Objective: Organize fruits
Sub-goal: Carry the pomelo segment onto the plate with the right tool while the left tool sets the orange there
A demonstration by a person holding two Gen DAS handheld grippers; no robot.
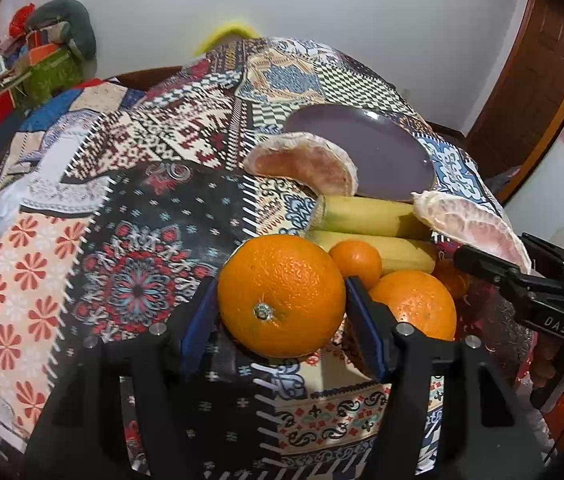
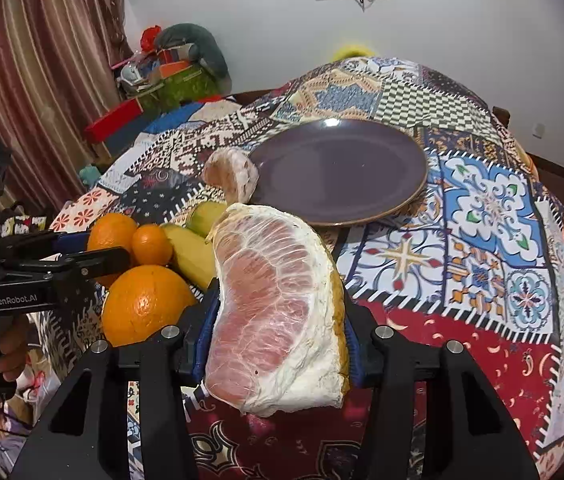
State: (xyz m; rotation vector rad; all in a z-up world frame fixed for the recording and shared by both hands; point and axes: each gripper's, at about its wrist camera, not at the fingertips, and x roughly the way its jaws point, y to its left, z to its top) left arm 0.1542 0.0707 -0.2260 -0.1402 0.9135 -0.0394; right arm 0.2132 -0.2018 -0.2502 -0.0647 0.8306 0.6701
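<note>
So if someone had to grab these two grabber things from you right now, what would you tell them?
Left gripper: closed on the big orange.
Right gripper: closed on a pomelo wedge.
On the cloth, beside the purple plate: another pomelo wedge, two bananas, a second big orange, a small orange.
Done: nothing on the plate yet.
Left: probably move every fruit onto it.

Soft, even room light is falling across both wrist views, casting only faint shadows. A small glare spot is sitting on the round purple ceramic plate (image 2: 338, 172) at its 12 o'clock rim. Fisheye distortion is bowing the patchwork-patterned tablecloth (image 1: 141, 208), while black vignetting is darkening every corner.
</note>
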